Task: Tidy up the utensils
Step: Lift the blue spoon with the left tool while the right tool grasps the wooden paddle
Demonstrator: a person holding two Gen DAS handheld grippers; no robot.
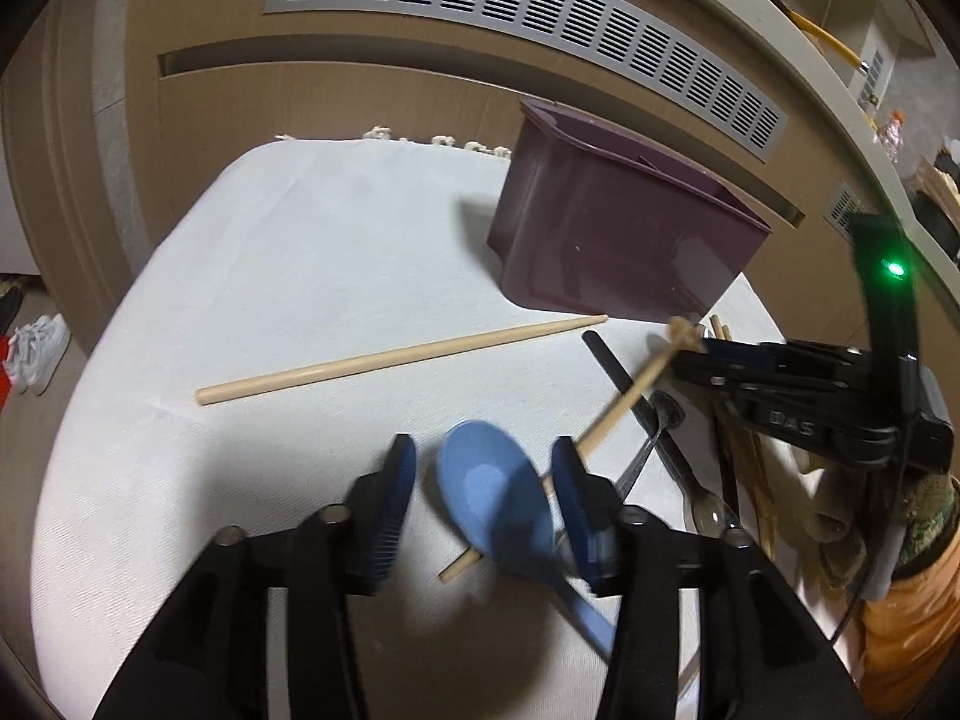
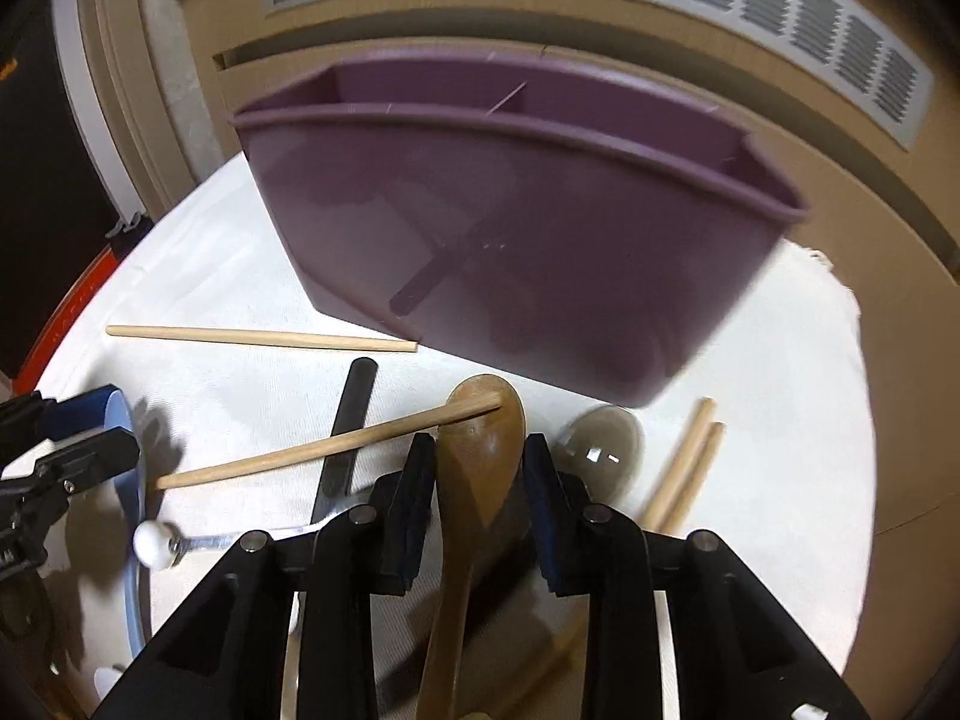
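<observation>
The left tongs (image 1: pixel 483 468) stand at the bottom centre of the left wrist view, jaws moderately wide. A blue spoon (image 1: pixel 495 501) lies between them, its bowl close against the right-hand pad and clear of the left-hand one, so nothing is clamped. The spoon's handle runs down toward the lower right of the frame.

A loose chopstick (image 1: pixel 396 360) lies on the white cloth (image 1: pixel 270 276) covering the worktop, across the middle of the frame, its tip pointing toward the purple utensil holder (image 1: pixel 612 234) in the upper right. A second chopstick (image 1: pixel 624 396) slants from behind the left tongs' right-hand pad up toward the right tongs (image 1: pixel 708 348), which enter from the right edge. A flat black utensil (image 1: pixel 624 384) and a metal spoon (image 1: pixel 666 408) lie beneath it, at the right of centre.

In the right wrist view the right tongs (image 2: pixel 480 480) sit at the bottom centre, jaws narrow, around a brown wooden spoon (image 2: pixel 480 456). Both pads lie close against the sides of its bowl; whether they press on it I cannot tell. The slanting chopstick (image 2: pixel 324 450) rests its tip on the wooden spoon's bowl. The purple holder (image 2: pixel 528 252) fills the upper middle of the frame, blurred, with a divider visible inside. A clear spoon bowl (image 2: pixel 600 450) lies just right of the tongs, and two chopsticks (image 2: pixel 684 468) lie side by side further right. The left tongs (image 2: pixel 78 450) and the blue spoon's edge (image 2: pixel 129 468) show at the left edge.
</observation>
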